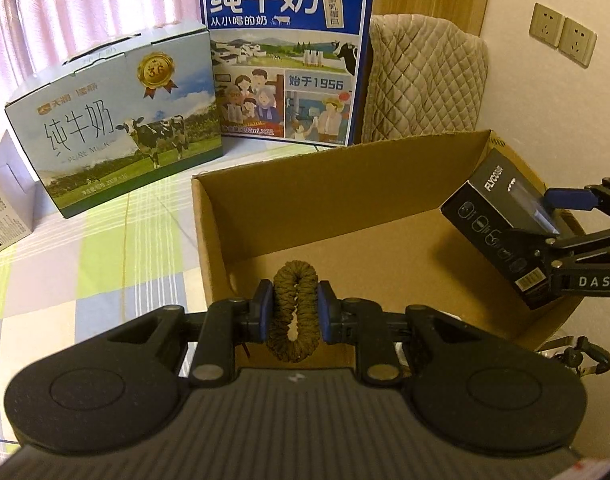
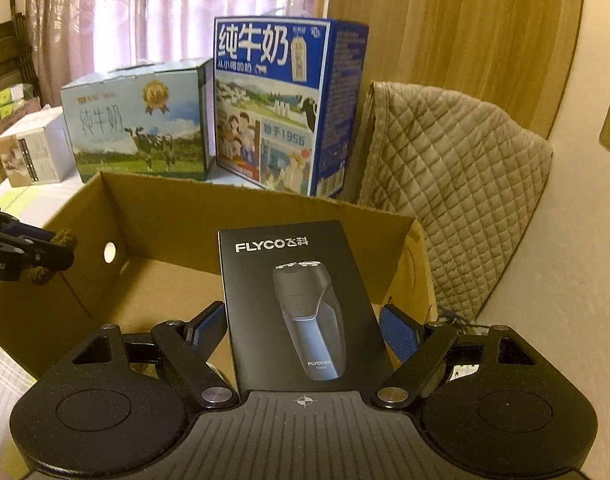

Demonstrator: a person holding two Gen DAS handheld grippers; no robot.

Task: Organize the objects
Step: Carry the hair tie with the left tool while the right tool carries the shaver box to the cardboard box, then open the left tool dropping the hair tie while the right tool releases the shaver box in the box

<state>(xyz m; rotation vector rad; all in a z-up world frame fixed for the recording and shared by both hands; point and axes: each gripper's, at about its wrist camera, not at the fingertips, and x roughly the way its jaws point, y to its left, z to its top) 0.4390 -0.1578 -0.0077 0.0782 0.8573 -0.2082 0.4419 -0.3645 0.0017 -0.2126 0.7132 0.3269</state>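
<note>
Over an open cardboard box (image 1: 345,208) on a checked tablecloth (image 1: 105,240), 2 handheld grippers each carry 1 item ready for packing. The left gripper (image 1: 295,312) is clamped on a braided cord bracelet (image 1: 295,300), its loop standing upright between the blue pads (image 1: 265,308) above the box's near left corner. The right gripper (image 2: 303,328) grips a black shaver box (image 2: 301,304) by its 2 long sides, the long axis running forward and upward from the fingers and the far end tipped over the box's right half. Both loads hang directly above the bare box floor, so the coming move looks like a short drop, the bracelet appearing nearer the bottom. The left wrist view shows the shaver box's printed side panel and barcode end, tilted; the right wrist view alone shows its front picture and a round hole in the box's left wall. Behind stand 2 milk cartons (image 1: 285,52) and a quilted cover (image 1: 425,80)
</note>
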